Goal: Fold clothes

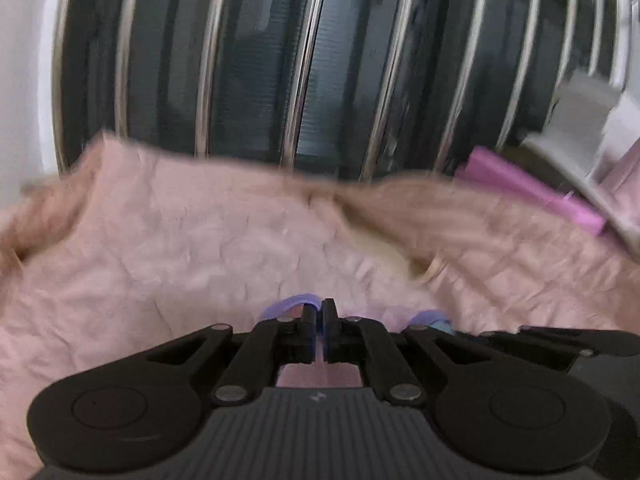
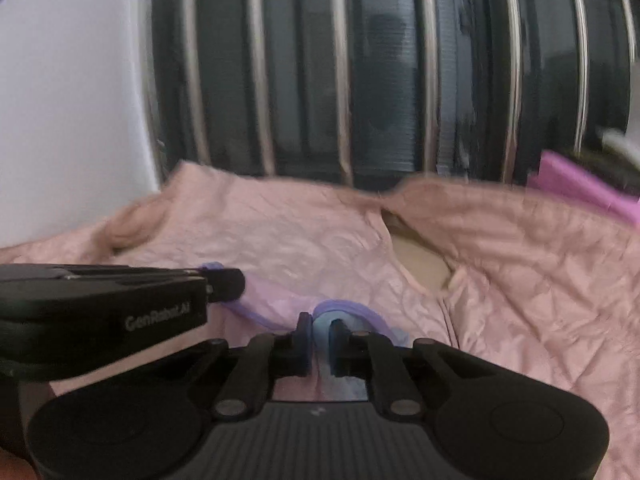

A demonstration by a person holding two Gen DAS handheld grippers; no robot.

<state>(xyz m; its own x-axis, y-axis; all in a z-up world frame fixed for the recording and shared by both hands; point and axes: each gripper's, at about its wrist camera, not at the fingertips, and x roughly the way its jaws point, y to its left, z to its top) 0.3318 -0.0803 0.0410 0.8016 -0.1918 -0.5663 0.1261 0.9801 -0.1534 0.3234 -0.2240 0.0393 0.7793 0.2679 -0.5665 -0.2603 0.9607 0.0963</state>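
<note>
A pink jacket (image 1: 200,240) lies spread in front of a dark ribbed panel (image 1: 320,60), its collar edge toward the panel. On the jacket's near hem, the left gripper (image 1: 319,312) is seen pressed together on a lilac trim (image 1: 288,304); just to its right, the right gripper (image 2: 320,328) pinches the same trim (image 2: 352,308) with a bluish fold between its fingers. A fold is judged to be under way — both pinches are best carried level toward the collar, so the hem is laid square. A purple item (image 1: 532,188) lies right of the jacket.
</note>
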